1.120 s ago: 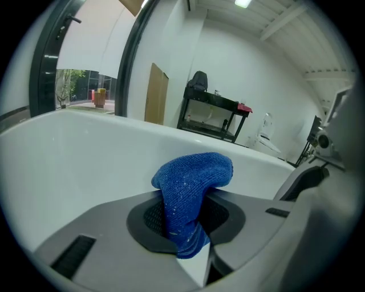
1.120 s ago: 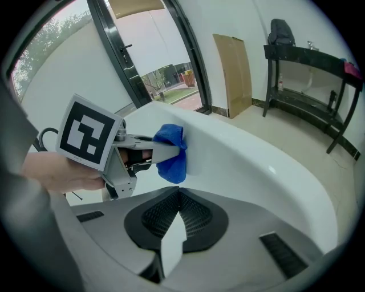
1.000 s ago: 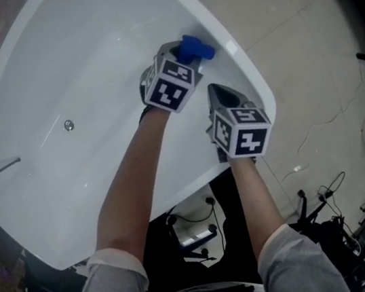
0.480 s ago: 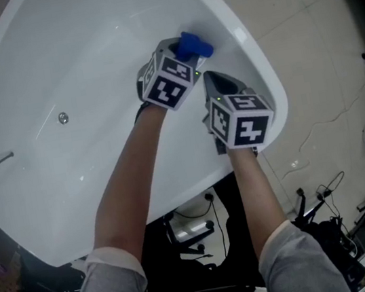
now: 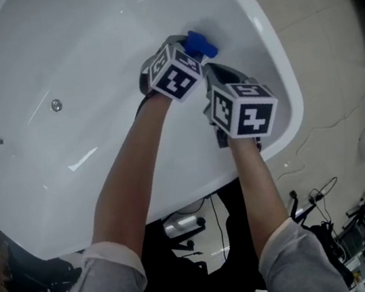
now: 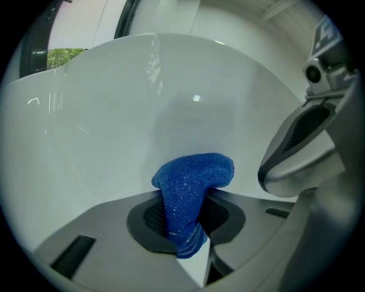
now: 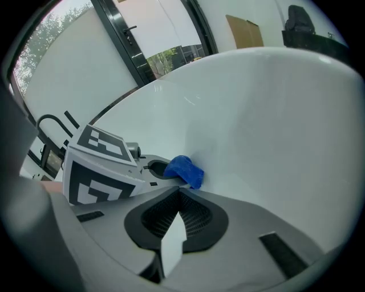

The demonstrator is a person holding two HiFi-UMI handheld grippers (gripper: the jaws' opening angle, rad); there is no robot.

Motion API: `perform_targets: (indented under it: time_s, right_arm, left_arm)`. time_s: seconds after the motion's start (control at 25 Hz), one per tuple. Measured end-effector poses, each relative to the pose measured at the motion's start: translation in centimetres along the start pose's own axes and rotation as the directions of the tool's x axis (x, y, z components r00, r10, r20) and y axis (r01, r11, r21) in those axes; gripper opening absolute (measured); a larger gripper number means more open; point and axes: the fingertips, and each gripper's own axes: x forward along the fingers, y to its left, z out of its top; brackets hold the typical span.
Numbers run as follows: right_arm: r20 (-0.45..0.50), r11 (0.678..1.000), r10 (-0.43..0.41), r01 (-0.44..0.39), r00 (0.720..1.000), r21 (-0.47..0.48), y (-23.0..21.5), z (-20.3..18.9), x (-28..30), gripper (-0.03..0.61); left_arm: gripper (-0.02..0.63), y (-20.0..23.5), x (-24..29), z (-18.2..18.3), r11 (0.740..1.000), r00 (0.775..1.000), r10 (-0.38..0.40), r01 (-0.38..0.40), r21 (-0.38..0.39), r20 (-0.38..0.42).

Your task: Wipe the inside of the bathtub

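R gripper (image 7: 173, 235) moved nearer L gripper (image 6: 190, 238), shut empty; L pinches blue cloth (image 6: 193, 175) against bathtub (image 5: 84, 47) wall.

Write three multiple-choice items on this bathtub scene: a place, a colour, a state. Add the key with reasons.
1. Where is the cloth? A on the floor; B inside the bathtub, at its wall; C on the drain.
2. What colour is the cloth? A blue; B red; C yellow.
3. The left gripper is: A open, empty; B set down; C shut on the cloth.
Key: 1 B, the white wall stands right behind it; 2 A, blue in every view; 3 C, its jaws pinch the cloth.
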Motion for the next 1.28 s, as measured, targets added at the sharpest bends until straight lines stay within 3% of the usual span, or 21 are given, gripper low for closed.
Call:
perform_targets:
  time_s: [0.48,0.96,1.28]
  right_arm:
    - [-0.04,1.0,0.014,-0.015,0.999,-0.013,0.3,-0.9,2.4,0.006]
    - [-0.075,0.998,-0.025,0.02,0.997,-0.062,-0.5,-0.8,4.7,0.006]
    - [-0.156,0.995,-0.028,0.012,0.987,-0.104,-0.2,-2.0,6.9,0.006]
  left_arm:
    - [0.086,0.3,2.3,-4.9,0.999,0.995,-0.05,0.051,0.008,-0.088]
    - [0.086,0.7,5.0,-9.5,0.998,0.996,-0.042,0.039,-0.04,-0.072]
    - [0.086,0.6,6.1,-11.4,0.996,0.995,-0.047,0.041,-0.073,-0.089]
